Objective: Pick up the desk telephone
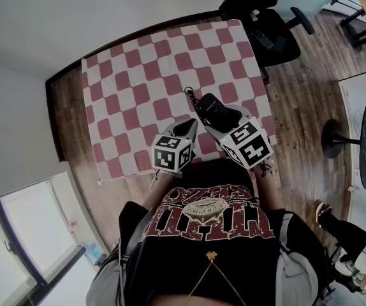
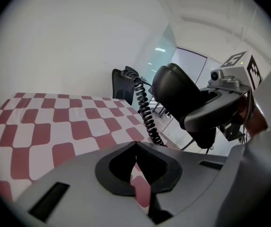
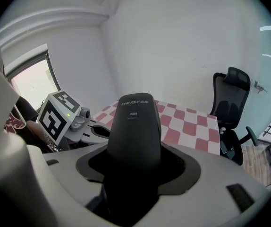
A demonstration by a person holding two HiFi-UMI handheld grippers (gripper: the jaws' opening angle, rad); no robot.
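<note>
The black desk telephone handset (image 3: 134, 126) is held up off the checkered table (image 1: 138, 75), over its near edge, with its coiled cord (image 2: 145, 112) hanging towards the cloth. The right gripper (image 1: 229, 127) has its jaws clamped on the handset's sides. Just beside it over the same edge, the left gripper (image 1: 184, 130) has its jaws drawn almost together with nothing between them.

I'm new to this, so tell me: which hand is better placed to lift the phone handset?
The right tongs clamp the handset; the left tongs are shut and empty beside it.
</note>
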